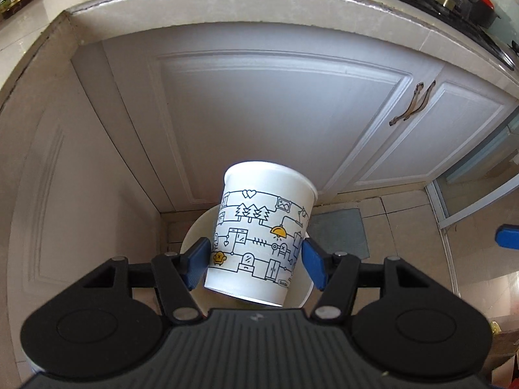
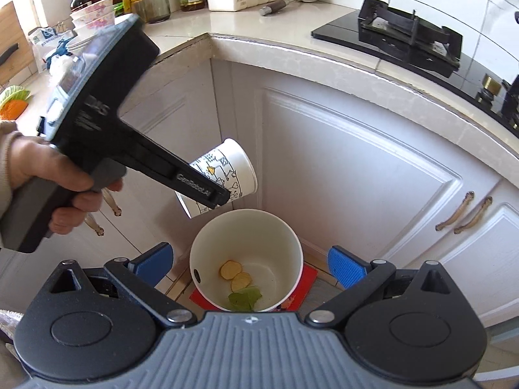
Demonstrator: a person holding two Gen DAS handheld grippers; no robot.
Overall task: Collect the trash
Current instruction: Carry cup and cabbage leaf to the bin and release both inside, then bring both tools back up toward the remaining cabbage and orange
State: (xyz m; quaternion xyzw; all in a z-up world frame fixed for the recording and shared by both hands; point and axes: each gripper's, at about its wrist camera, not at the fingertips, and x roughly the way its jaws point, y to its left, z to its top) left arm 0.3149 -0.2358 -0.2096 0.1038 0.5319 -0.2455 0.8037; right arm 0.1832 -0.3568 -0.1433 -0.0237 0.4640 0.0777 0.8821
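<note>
Left tongs point(image 1: 254, 261): closed on the paper cup point(image 1: 259, 236), one blue pad on each side of its printed wall; centre of the left wrist frame.
Paper cup: white, with black line drawings and yellow accents; held tilted, mouth away from the camera, above the trash bin point(image 2: 293, 249). In the right wrist frame it sat left of centre, directly over the bin's rim.
Hand point(image 2: 45, 178): at the left edge of the right wrist frame, gripping the handle of the left tongs.
Right tongs point(image 2: 249, 267): spread wide, nothing between the blue pads; lower part of the frame, straddling the view of the bin.
Trash bin: white, round, open, on the floor in front of the cabinet doors point(image 2: 340, 168); contained two pale slices point(image 2: 235, 274) and a green leaf point(image 2: 245, 300).
Counter point(image 2: 292, 45): pale, along the top of the frame, carrying bottles and a black stove point(image 2: 399, 39).
</note>
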